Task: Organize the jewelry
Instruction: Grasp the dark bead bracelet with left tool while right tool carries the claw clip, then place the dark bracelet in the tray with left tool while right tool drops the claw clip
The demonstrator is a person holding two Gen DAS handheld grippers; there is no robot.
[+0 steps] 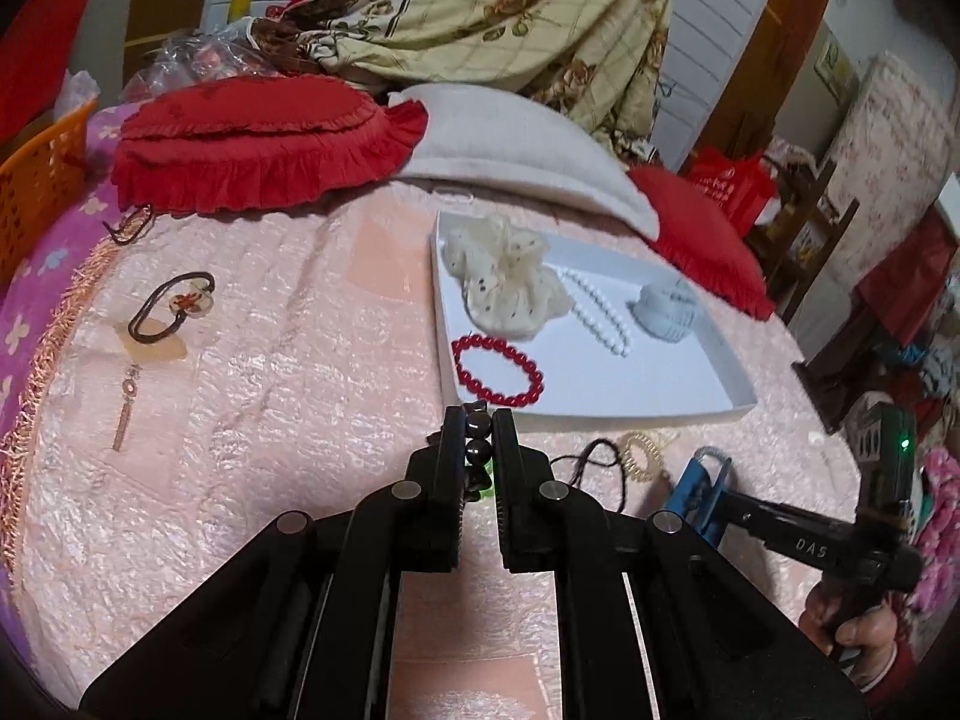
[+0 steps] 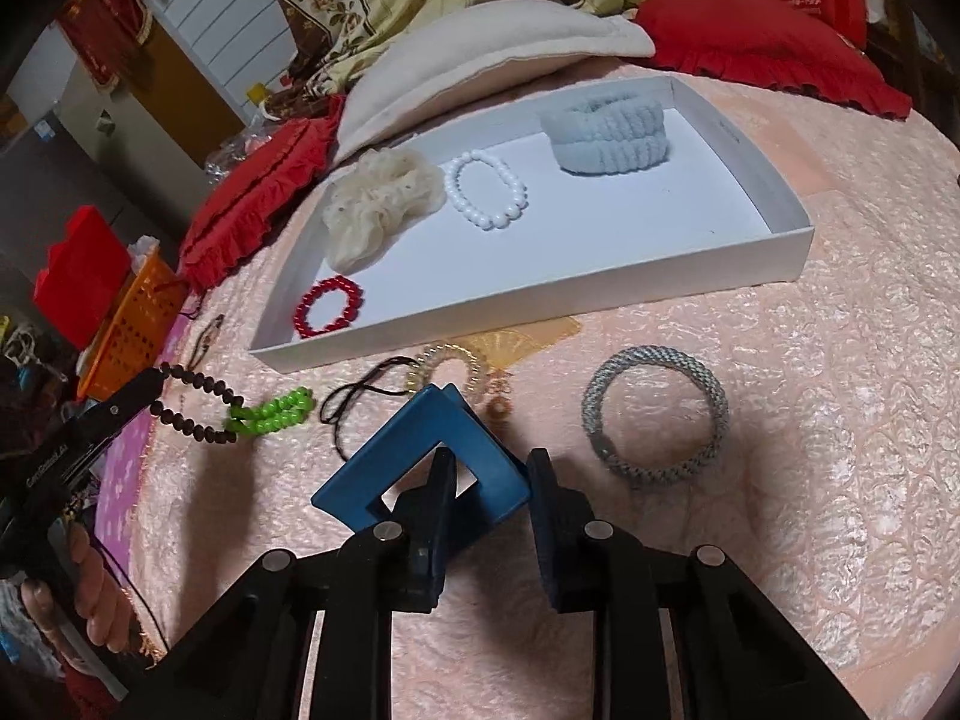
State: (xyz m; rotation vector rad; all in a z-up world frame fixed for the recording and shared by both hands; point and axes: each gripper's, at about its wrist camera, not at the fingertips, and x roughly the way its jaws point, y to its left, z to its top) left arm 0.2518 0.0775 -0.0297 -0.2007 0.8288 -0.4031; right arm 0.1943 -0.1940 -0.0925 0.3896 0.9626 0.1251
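Observation:
My left gripper (image 1: 478, 417) is shut on a dark bead bracelet (image 1: 478, 441) with green beads, just short of the white tray (image 1: 600, 414). In the right wrist view this strand (image 2: 198, 414) hangs from the left gripper (image 2: 153, 381), and its green beads (image 2: 273, 411) reach the bedspread. My right gripper (image 2: 492, 462) is shut on a blue square clip (image 2: 414, 432). One finger goes through the clip's opening and the other stands outside. The tray (image 2: 540, 306) holds a red bead bracelet (image 2: 329, 306), a cream scrunchie (image 2: 378, 204), a white pearl bracelet (image 2: 486, 189) and a pale blue scrunchie (image 2: 609, 132).
On the pink bedspread lie a silver woven bangle (image 2: 654, 414), a gold spiral hair tie (image 2: 447, 369) and a black cord (image 2: 354, 402). Farther left are a charm hair tie (image 1: 180, 306) and a small pendant (image 1: 126, 414). An orange basket (image 1: 42, 180), red cushions and a beige pillow edge the bed.

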